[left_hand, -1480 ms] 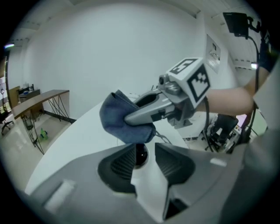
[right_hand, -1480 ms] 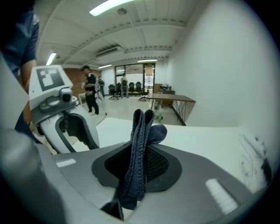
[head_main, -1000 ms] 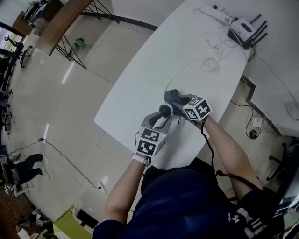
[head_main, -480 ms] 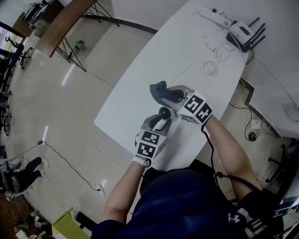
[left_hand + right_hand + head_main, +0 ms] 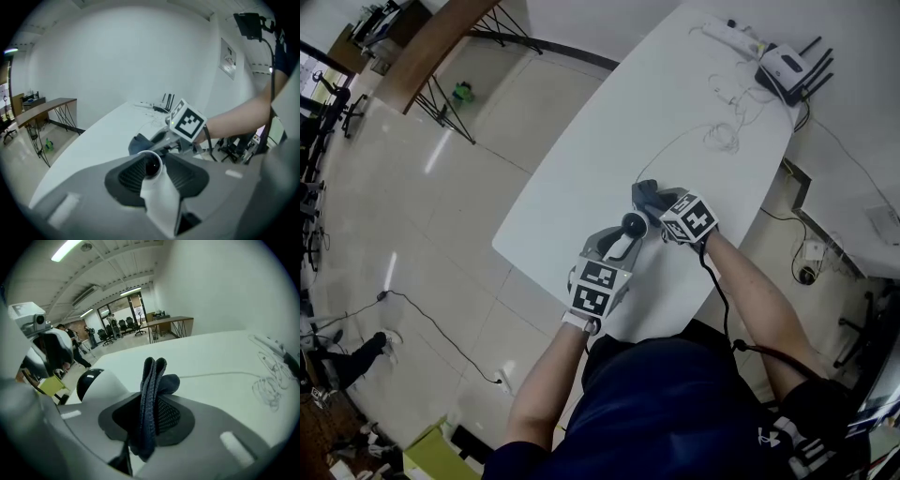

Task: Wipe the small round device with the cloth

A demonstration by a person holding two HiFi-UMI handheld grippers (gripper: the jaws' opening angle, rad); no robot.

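Blue cloth point(image 5: 153, 376) in right tongs point(image 5: 150, 414), white round device point(image 5: 158, 197) in left tongs point(image 5: 155, 176)

Legible markings: no word or number can be read anywhere in view.

Black-and-white square coded patterns, not lettering, stand on the cube point(image 5: 598, 286) of the left gripper point(image 5: 630, 228) and on the cube point(image 5: 690, 217) of the right gripper point(image 5: 649, 197). The right one is also seen in the left gripper view and carries no characters there either. A small white brand emblem point(image 5: 766, 438) sits on the person's dark garment, and no lettering is legible beside it. A pale plate point(image 5: 228, 58) hangs on the wall in the left gripper view, its print too small to read. The white box with antennas point(image 5: 785, 58) at the far end of the desk point(image 5: 609, 159) shows no legible label.
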